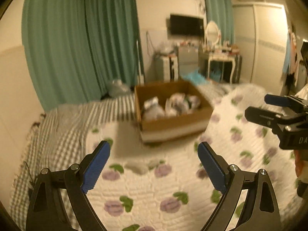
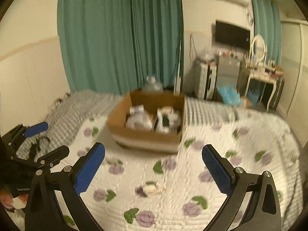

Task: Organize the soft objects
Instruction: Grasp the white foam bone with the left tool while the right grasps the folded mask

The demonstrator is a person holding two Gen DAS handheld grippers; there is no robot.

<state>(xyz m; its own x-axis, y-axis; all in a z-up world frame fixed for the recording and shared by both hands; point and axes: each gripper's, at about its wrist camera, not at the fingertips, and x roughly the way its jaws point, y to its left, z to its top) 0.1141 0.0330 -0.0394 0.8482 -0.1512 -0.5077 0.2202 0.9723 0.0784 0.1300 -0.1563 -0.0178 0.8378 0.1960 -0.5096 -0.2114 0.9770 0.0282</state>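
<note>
— Brown cardboard box (image 1: pixel 174 122), open on top, sits on the bed's white quilt with purple flowers (image 1: pixel 146 190). Which way does it lie?

— Its long side runs left to right across the bed, and one corner points toward us in the right wrist view.

— What's inside?

— Soft bundles in clear plastic bags (image 1: pixel 169 105). They are blurry, so I can't tell what they are.

— Anything outside the box?

— One small soft thing (image 2: pixel 151 188) lies on the quilt, near the right hand-held gripper (image 2: pixel 153 171). It is too blurry to tell which way it points.

— And the grippers?

— The left hand-held gripper (image 1: pixel 154 166) is spread wide, holding nothing. The right one is wide too, with nothing in it.
</note>
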